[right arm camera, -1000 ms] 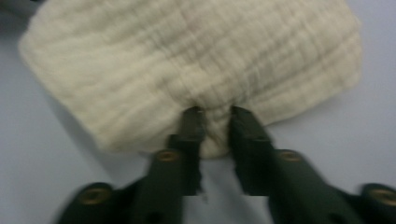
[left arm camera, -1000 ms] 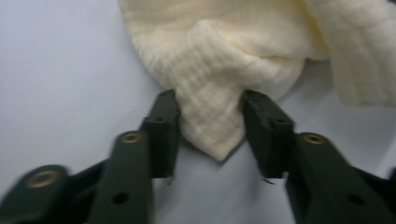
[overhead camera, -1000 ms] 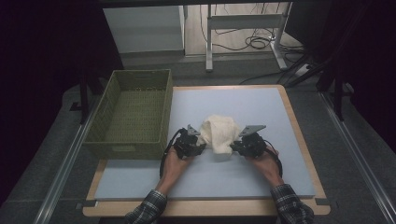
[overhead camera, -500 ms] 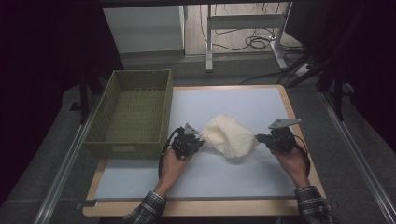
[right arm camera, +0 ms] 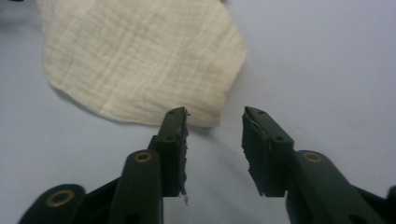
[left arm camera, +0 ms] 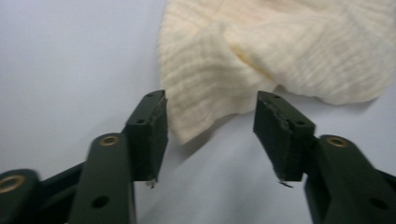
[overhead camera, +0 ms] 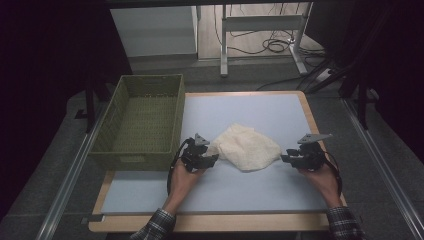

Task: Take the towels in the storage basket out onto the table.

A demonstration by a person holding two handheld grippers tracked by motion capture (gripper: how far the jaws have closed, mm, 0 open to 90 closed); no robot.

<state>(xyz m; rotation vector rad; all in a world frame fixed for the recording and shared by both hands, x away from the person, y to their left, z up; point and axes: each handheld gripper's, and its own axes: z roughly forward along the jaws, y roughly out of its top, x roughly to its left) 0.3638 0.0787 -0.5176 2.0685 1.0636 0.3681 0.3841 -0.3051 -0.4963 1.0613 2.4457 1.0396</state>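
Nearest the person, along the front half of the pale blue table top (overhead camera: 260,192), 2 hands hold their tools apart from each other. At 1.0 s ago both grippers were bunched against a heaped cloth; by 0.5 s ago the right one had drawn out to the side, and the cloth had spread with it.

Now the right gripper (overhead camera: 286,158) sits just off the cloth's right corner, jaws parted at a middling width with nothing between them; its own view shows the cream muslin cloth (right arm camera: 140,60) lying flat just ahead of the tips. The left gripper (overhead camera: 214,159) is at the cloth's left corner, jaws wide, and in its view a folded-over flap of the cloth (left arm camera: 205,93) reaches down into the gap without being pinched.

So both corners look released, and I judge the spreading pull finished: the cloth (overhead camera: 247,146) rests mid-table, mostly opened out, with that left flap not yet flattened.

Farther back on the left stands the green woven basket (overhead camera: 117,159), holding nothing.
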